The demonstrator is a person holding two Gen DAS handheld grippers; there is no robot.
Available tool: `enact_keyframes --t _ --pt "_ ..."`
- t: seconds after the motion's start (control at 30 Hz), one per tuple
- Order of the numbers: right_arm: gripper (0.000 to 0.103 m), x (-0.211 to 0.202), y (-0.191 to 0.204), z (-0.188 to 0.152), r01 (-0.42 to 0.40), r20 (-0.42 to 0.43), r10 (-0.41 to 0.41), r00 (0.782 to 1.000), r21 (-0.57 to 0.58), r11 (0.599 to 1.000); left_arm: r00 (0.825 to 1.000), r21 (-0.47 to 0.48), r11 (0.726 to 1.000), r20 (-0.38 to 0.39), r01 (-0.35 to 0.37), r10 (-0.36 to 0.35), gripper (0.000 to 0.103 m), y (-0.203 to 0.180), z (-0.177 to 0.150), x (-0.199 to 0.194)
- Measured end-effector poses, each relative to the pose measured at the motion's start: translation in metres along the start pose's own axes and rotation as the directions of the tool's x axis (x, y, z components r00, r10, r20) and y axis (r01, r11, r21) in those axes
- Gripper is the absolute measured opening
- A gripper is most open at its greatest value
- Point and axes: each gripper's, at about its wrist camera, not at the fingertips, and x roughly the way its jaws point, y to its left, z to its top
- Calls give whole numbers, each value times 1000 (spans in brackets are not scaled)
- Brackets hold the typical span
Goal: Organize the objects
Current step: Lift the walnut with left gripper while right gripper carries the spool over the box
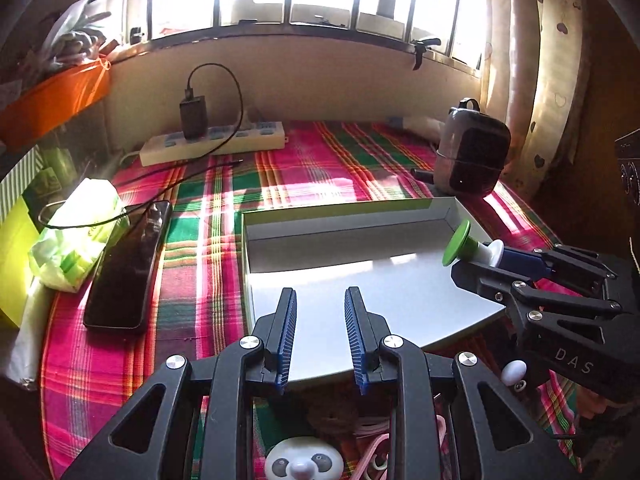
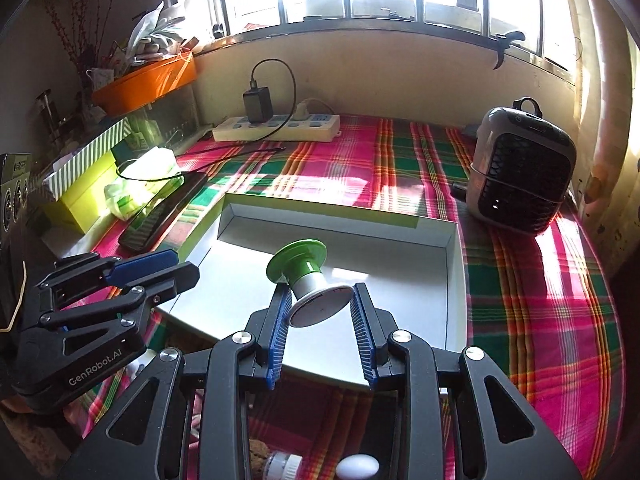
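A shallow white open box [image 1: 360,280] [image 2: 452,280] lies on the plaid cloth. My right gripper [image 2: 320,300] is shut on a green-and-white spool-shaped object [image 2: 306,276] and holds it over the box's near part; it also shows in the left wrist view [image 1: 474,246] at the box's right edge. My left gripper [image 1: 320,300] is open and empty above the box's near edge. A panda-faced toy [image 1: 304,462] and pink cord [image 1: 376,452] lie below it. A white egg-shaped object [image 2: 357,467] lies below my right gripper.
A black phone [image 1: 128,268] and a green tissue pack [image 1: 76,236] lie left of the box. A power strip [image 1: 212,144] with a charger sits at the back. A small grey fan [image 2: 520,168] stands at the right. Boxes and an orange tray [image 2: 144,80] line the left.
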Motion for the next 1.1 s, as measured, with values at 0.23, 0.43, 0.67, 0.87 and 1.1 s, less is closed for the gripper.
enact_keyframes --t 0.23,0.43,0.67,0.87,1.1 --pt "32 -6 0 -6 -25 5 25 1000 0 1000 999 -23 999 -26 -25 24 23 20 -14 -15" --pt "32 -11 3 -11 -41 11 41 999 4 999 998 -56 998 -61 16 -19 30 21 -34 -19" --pt "32 -13 6 -15 -52 9 52 999 2 999 990 -46 998 -133 44 -49 36 7 -44 -6" --pt "32 -13 8 -17 -55 3 55 998 3 998 983 -39 999 -179 20 -27 36 -2 -49 9" --pt "32 -10 8 -20 -58 -4 58 998 9 998 980 -27 1000 -197 -1 -5 32 -6 -53 16"
